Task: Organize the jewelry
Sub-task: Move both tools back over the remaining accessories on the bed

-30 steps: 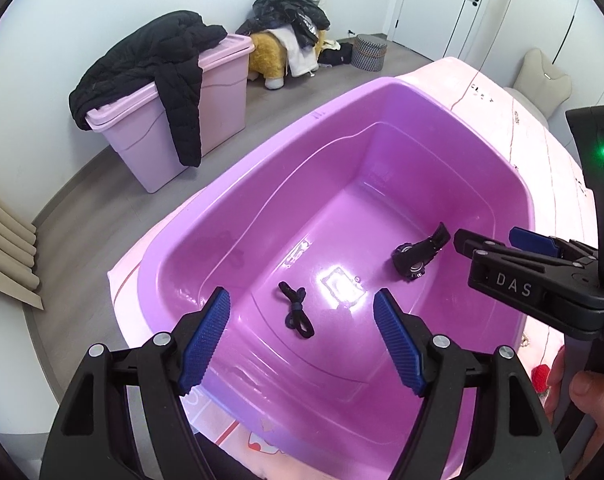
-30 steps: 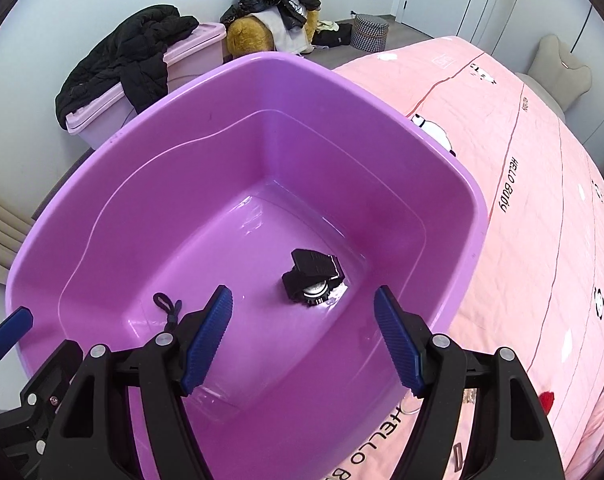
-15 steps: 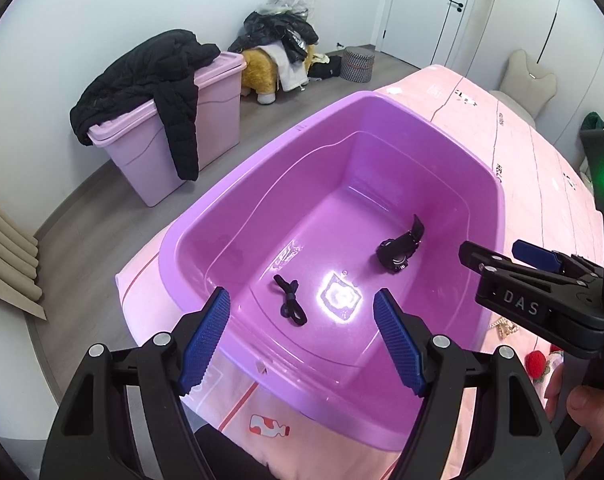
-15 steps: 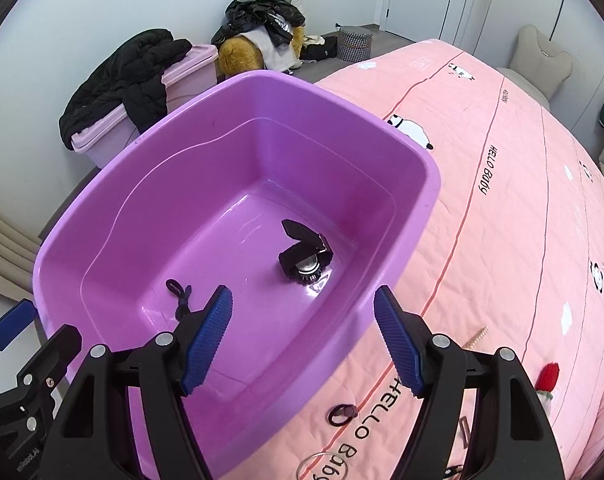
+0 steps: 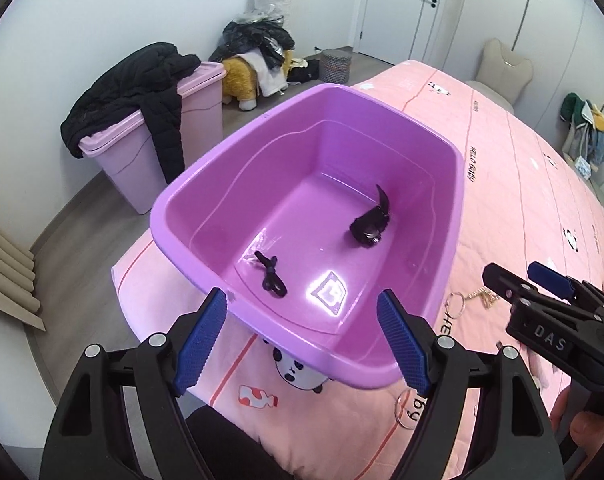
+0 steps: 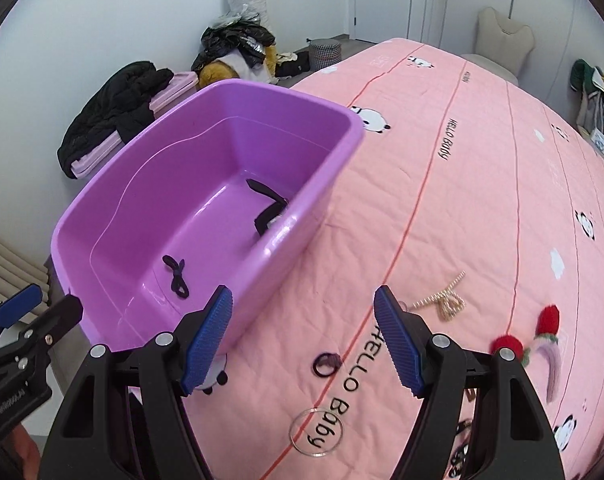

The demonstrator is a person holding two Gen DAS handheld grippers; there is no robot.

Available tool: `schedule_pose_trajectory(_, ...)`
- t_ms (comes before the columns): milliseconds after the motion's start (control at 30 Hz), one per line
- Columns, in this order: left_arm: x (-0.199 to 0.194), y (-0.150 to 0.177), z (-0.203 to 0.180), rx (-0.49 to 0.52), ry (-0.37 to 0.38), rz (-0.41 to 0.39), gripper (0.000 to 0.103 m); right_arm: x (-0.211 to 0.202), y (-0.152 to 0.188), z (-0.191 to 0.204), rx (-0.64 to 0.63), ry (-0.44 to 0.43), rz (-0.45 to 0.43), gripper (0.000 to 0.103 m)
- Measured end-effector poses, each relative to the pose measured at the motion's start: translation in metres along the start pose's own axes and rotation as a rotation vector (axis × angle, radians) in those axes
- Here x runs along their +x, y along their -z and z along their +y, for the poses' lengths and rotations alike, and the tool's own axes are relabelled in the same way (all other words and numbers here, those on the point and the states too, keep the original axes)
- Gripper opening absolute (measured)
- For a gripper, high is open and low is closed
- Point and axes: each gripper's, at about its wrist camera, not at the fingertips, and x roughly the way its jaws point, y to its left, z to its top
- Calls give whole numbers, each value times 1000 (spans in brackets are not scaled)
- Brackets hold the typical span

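Two black pieces already lie in the purple tub; gold chain, ring and red charm remain at three o'clock on the bed; left gripper fingers opening, empty; right gripper fingers apart, empty.

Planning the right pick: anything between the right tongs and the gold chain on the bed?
Nothing: the right wrist view shows bare pink quilt between the open right tongs and the gold chain; the small dark ring lies nearer the camera.
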Motion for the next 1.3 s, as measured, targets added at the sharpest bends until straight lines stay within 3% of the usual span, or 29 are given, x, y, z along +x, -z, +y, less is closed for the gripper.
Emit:
schedule_pose_trajectory(200, -8, 23, -27, 72, 44, 6, 80, -27, 55, -42, 100, 4, -28, 70)
schedule_pose_trajectory(533, -25, 82, -82, 214, 129, -6, 92, -62, 173, -112, 225, 130, -46, 70)
schedule_pose_trajectory(800, -3, 132, -108, 250, 180, 46, 95, -86, 252, -159, 357, 194, -96, 71)
schedule_pose_trajectory(1033, 28, 165, -122, 283, 161, 91, 95, -75, 294, -186, 444, 214, -87, 71)
schedule_pose_trajectory(1300, 58, 184, -124, 292, 137, 122, 95, -47, 311, -203, 499, 187, -75, 71)
